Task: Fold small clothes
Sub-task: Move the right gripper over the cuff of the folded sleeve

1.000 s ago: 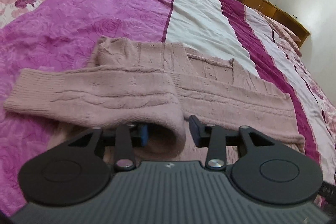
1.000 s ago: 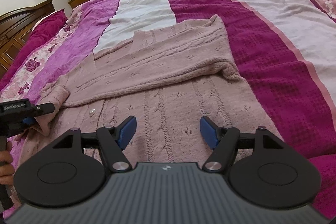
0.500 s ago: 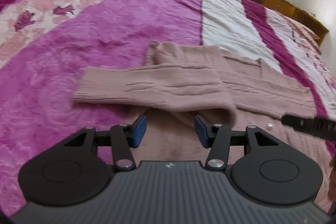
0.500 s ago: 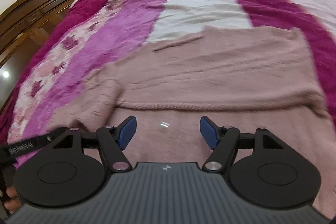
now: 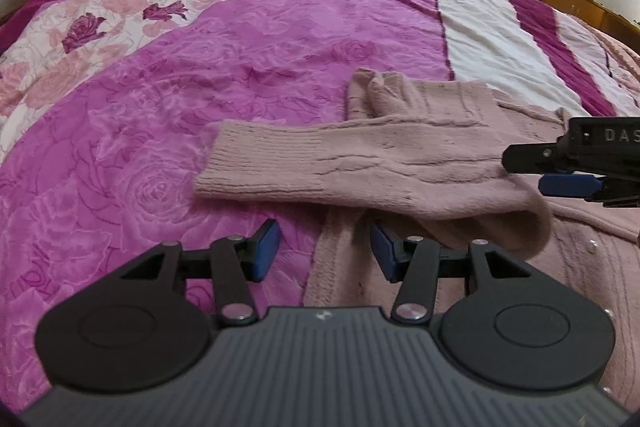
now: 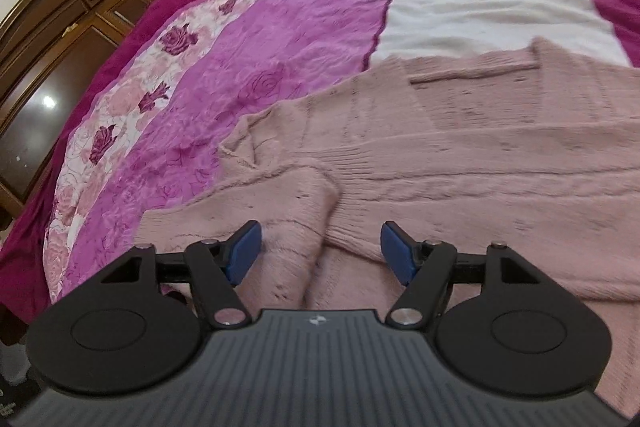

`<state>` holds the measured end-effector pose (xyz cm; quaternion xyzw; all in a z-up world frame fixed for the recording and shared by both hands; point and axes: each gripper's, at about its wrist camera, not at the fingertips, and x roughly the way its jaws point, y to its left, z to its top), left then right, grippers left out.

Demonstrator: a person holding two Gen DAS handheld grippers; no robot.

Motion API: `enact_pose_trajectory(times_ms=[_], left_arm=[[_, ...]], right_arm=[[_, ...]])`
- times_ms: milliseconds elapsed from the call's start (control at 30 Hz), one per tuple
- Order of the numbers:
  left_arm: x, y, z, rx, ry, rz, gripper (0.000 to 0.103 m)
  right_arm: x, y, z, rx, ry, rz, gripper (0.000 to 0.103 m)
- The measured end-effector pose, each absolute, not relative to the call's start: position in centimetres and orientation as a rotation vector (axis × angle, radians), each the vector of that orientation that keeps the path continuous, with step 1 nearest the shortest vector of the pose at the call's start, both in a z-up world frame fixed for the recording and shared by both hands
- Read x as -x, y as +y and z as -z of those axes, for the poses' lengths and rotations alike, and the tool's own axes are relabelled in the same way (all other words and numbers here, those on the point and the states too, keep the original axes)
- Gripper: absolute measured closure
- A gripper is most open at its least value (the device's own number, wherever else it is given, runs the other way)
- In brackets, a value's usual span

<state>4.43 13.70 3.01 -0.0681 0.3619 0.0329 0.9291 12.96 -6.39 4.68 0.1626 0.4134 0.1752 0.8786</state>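
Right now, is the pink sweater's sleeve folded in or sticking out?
Sticking out. The sleeve bends over the sweater, but its ribbed cuff lies on the bedspread.

Readable text: one item. White capital letters "DAS" are printed on the black body of the right gripper (image 5: pixel 568 171), seen at the right edge of the left wrist view, above its blue finger pad; the word is cut off by the picture edge. A small emblem is stamped on the ribbed grey housing (image 5: pixel 322 315) near its top middle; it cannot be read.
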Motion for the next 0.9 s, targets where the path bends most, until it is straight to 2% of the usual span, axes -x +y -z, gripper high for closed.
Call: enact_pose_trajectory(times_ms=[33,100,167,233,400,533,667,900], left_arm=[[-4.6,13.7,-2.9,0.137,0.739,-0.071,0.051],[-5.0,13.7,-2.8,0.125,0.737,-0.079,0.051],[-5.3,13.7,-2.7,0.116,0.733,-0.09,0.051],[-5.5,13.7,-2.5,0.123,0.738,-0.099,0.051],[-5.7,13.5,-2.3,0.118,0.742,-0.112,0.051],[-5.7,13.1,-2.1,0.088,0.741,-0.116,0.049],[-5.7,13.1,-1.9,0.081,0.743,-0.117,0.048],[-5.8,13.1,-2.0,0.084,0.748,-0.114,0.047]], right_arm=[[-13.5,-6.1,-4.4,-0.332,0.867,-0.367,0.033],[-14.4,-5.4,-3.9,-0.323,0.871,-0.373,0.048],[-15.1,-5.0,-3.5,-0.316,0.877,-0.391,0.088],[-15.5,-4.5,-3.9,-0.274,0.846,-0.407,0.094],[-14.5,-3.9,-7.9,-0.133,0.603,-0.452,0.095],[-14.0,-4.2,-8.7,-0.035,0.512,-0.375,0.095],[-14.2,-5.0,-6.7,0.019,0.529,-0.295,0.095],[-15.8,-6.7,-1.4,-0.032,0.684,-0.237,0.092]])
